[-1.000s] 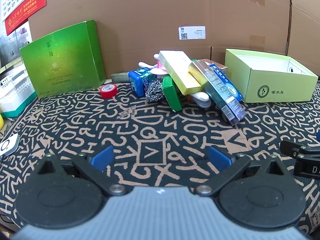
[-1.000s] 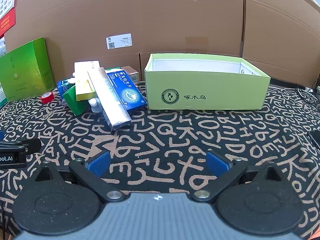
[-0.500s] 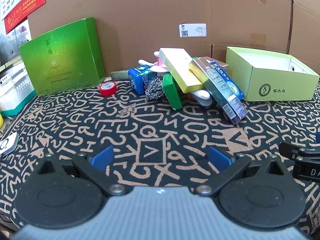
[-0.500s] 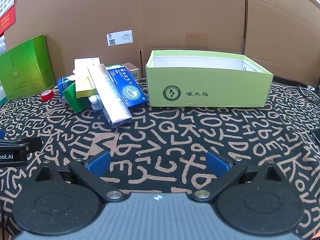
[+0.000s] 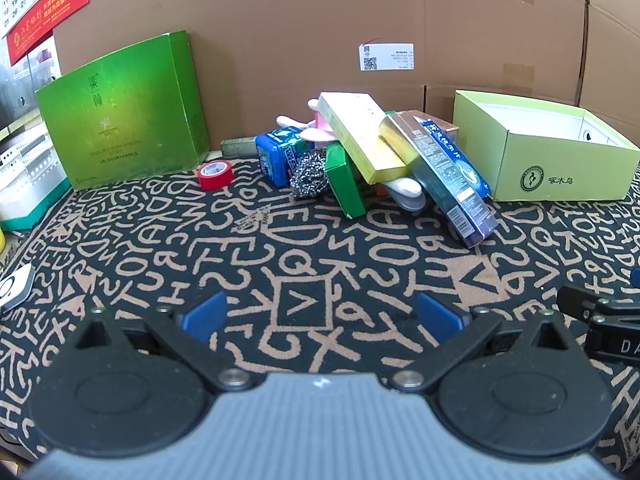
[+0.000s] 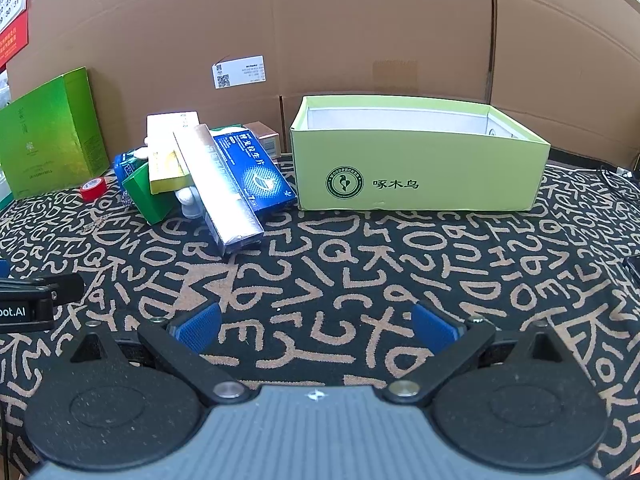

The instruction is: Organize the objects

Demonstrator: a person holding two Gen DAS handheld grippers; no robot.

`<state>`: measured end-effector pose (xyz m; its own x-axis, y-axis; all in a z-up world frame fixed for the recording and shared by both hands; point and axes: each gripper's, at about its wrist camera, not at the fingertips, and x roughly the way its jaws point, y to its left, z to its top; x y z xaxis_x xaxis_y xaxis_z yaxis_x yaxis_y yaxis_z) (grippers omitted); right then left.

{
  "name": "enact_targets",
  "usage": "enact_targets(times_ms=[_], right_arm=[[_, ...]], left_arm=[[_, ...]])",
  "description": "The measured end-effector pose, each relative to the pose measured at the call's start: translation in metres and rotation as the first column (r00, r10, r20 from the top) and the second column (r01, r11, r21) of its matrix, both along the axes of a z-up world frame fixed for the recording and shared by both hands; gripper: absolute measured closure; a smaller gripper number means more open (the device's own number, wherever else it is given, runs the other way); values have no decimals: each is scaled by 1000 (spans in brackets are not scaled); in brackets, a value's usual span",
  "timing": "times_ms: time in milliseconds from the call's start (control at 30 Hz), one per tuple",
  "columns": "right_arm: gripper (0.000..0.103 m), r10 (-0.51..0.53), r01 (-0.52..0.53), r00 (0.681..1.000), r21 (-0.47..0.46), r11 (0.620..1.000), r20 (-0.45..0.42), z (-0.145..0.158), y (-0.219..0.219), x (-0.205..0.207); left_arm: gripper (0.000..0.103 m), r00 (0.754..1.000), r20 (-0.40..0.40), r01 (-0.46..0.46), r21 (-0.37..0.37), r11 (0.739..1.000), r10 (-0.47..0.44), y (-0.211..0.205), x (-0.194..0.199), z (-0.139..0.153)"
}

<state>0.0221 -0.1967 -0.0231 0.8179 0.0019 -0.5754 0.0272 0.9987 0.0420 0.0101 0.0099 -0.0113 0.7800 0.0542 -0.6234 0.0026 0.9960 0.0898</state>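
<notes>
A heap of small goods lies at the back of the patterned cloth: a yellow box (image 5: 358, 136), a long blue-and-gold box (image 5: 444, 172), a green carton (image 5: 344, 184), a steel scourer (image 5: 308, 176), a blue tin (image 5: 278, 152) and a white-and-pink plastic item (image 5: 404, 190). A red tape roll (image 5: 215, 174) sits to their left. An open light-green box (image 6: 416, 160) stands right of the heap, its inside mostly hidden. My left gripper (image 5: 320, 316) is open, well short of the heap. My right gripper (image 6: 316, 326) is open too, in front of the box.
A tall green box (image 5: 120, 108) leans on the cardboard wall (image 5: 300, 20) at back left. White trays (image 5: 24, 168) sit at the far left edge. The other gripper's black body (image 5: 600, 320) shows at the right. Bare cloth (image 5: 300, 260) lies between grippers and heap.
Both grippers have drifted slightly; the views shift a little, with the light-green box sitting a bit lower in the right wrist view. The jaws stay open and no object has moved.
</notes>
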Motion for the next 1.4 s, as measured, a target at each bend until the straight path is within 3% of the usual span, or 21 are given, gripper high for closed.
enact_targets(times_ms=[300,433,533,667,800,867,1067,1167,1267,1333,1400], right_arm=[[0,36,-36,999,7,999,8,-4,0,11],[0,164,-166,979,0,986,121,0,5,24],[1,285,-287,950,-5,958,126,1,15,57],[16,377,-375,923,-38,926,79,-5,32,101],[31,400,-398,914,-45,916,61,-12,42,127],[53,401,-399,914,-36,916,61,-13,39,128],[56,389,-389,919,-3,921,65,-8,27,98],[56,378,-379,923,14,925,69,-7,17,76],[56,376,-378,924,25,925,68,-7,11,58],[56,366,-368,928,22,929,71,-8,8,47],[56,356,-358,931,12,934,74,-8,7,41]], left_arm=[[0,999,-3,51,-46,998,-51,6,14,-2],[0,996,0,90,-110,990,-91,18,29,4],[0,993,6,120,-156,980,-121,28,43,11],[0,989,60,147,-174,974,-139,36,63,24],[0,985,96,156,-183,971,-140,33,96,33],[0,986,92,157,-189,969,-142,28,117,36],[3,987,88,150,-174,973,-136,10,179,33],[14,988,44,151,-190,970,-145,4,204,28],[42,985,18,169,-197,966,-169,-4,213,25],[66,982,20,190,-170,967,-190,-12,209,22],[71,975,18,223,-168,960,-223,-19,200,20]])
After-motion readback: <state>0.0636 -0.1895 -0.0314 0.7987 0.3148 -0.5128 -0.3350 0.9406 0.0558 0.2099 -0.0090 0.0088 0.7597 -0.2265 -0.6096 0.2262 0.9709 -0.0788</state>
